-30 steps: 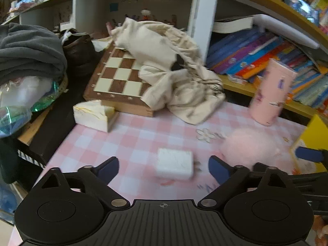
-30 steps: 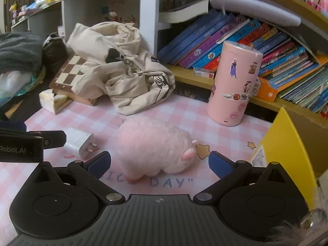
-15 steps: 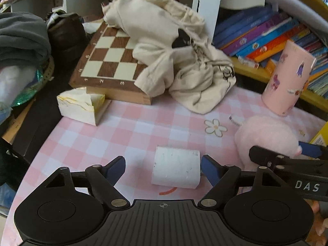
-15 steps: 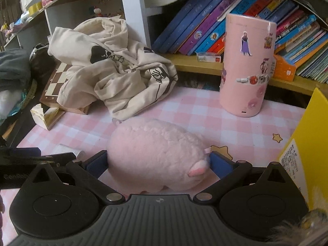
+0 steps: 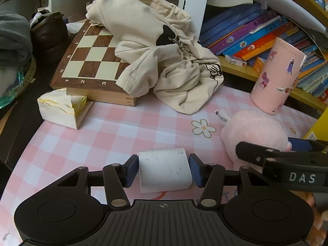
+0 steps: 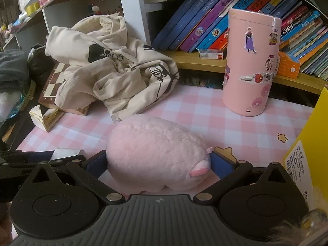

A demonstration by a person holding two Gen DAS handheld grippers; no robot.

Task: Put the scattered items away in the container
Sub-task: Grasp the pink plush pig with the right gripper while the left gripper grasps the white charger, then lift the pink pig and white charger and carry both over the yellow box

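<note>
Pink checked tablecloth [image 5: 114,127] covered the table. At lower centre, the left gripper [image 5: 163,169] had descended; its jaws were closing around one white block [image 5: 164,170], contact uncertain. The right gripper [image 6: 158,162] had advanced to straddle one pink plush [image 6: 155,155], pads beside it. Both pickups were judged imminent. Beyond stood one pink canister [image 6: 251,63]; one yellow container [image 6: 307,149] occupied the right edge.

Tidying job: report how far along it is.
Nothing looks put away yet. In hand: the left gripper is closing around the white charger block, and the right gripper brackets the pink plush toy. Both items sit on the checked tablecloth; lifting and moving them to the container remains.
</note>
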